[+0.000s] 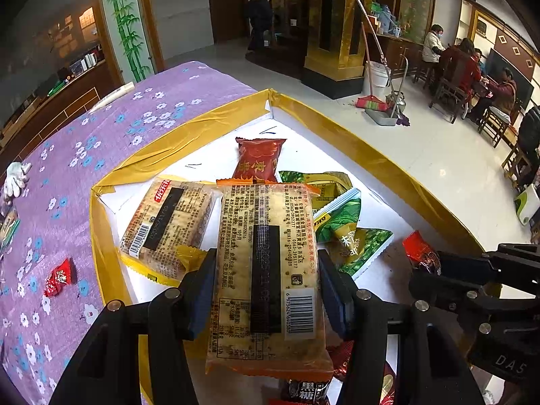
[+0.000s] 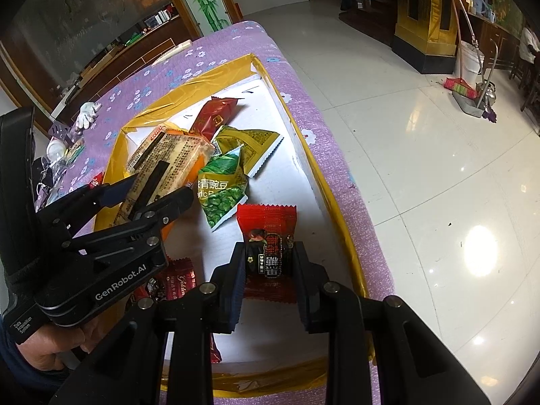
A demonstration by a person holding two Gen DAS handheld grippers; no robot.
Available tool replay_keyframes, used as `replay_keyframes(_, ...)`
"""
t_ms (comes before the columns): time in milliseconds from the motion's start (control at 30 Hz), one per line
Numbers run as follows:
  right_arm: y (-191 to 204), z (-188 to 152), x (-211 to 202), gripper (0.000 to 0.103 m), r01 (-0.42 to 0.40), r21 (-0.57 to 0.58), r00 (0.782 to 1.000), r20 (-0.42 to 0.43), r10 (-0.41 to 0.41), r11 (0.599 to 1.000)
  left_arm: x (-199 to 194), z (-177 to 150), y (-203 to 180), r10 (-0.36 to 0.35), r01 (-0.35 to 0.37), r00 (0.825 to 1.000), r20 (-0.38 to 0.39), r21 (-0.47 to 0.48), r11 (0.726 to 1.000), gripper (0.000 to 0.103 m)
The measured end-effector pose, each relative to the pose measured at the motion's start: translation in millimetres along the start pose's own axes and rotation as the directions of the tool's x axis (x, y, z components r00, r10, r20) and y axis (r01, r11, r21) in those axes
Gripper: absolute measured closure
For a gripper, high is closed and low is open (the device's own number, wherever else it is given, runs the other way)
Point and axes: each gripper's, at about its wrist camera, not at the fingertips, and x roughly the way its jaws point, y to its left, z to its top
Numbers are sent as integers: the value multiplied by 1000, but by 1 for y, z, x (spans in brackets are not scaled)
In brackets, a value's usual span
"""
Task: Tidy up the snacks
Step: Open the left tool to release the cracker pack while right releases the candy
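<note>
On the purple cloth (image 1: 67, 155) at the far left a red candy (image 1: 59, 277) lies outside the tray (image 1: 162, 155), well apart from the rest. The tray itself, white inside with a yellow taped rim, holds most of the snacks. Near its left wall lies a cracker pack (image 1: 165, 226). Just right of it, the left gripper (image 1: 266, 290) grasps a second cracker pack (image 1: 266, 270) by its long sides, held above the tray floor, its far end over a dark red packet (image 1: 258, 158). Right of that sit the green pea bags (image 1: 341, 222). Further right, the right gripper (image 2: 268, 266) has its jaws around a red sweet (image 2: 268, 236) near the tray's right rim; the pads appear to touch the wrapper, so it is probably clenched on it.

The step in hand seems to be placing: both snacks are carried over the tray. The next move calls for lowering the held crackers beside the lying pack and releasing, then setting the sweet down with like items. The stray candy is left to fetch.
</note>
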Motion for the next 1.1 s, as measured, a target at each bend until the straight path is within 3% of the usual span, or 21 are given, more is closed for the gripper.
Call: replay_keyframes(1100,3,-1,0,77,25,-24,1000,-2,-25,999,0,0,-1,4,-4,1000,-1,8,1000,44)
